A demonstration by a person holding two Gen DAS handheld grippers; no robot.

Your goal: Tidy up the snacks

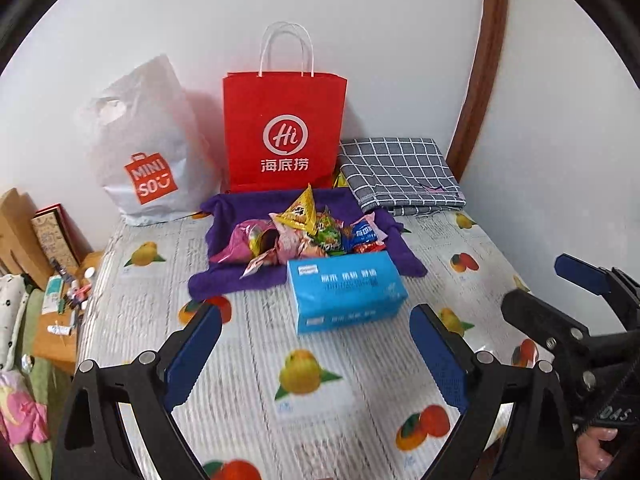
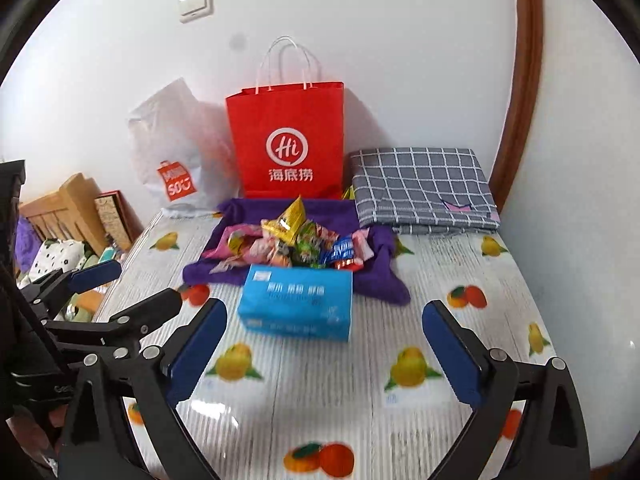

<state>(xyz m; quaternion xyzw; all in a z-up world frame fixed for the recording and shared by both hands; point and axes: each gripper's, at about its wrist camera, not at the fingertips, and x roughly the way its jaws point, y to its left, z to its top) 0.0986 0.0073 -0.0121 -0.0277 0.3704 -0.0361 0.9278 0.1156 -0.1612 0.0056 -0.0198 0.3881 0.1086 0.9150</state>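
Left claw (image 1: 316,354): blue pads spread wide apart, nothing between them, hanging over the counter short of the tissue box.
Right claw (image 2: 324,350): just as wide apart, empty too, hovering over the fruit-print cover.
Snacks (image 1: 310,232): a bright heap of wrapped packets sits on the purple cloth (image 1: 224,280), mid-counter; a yellow triangular packet (image 1: 300,210) tops the pile.
Tissue box (image 1: 346,292): blue, lying just in front of the snack heap, its far edge against the cloth.
Red paper bag (image 1: 284,128): upright against the wall, right behind the cloth, white handles up.
White plastic bag (image 1: 148,148): slumped beside the red one, on its left.
Checked cloth (image 1: 400,172): grey, folded, at the far right corner.
Counter (image 1: 312,396): white cover printed with oranges and lemons.
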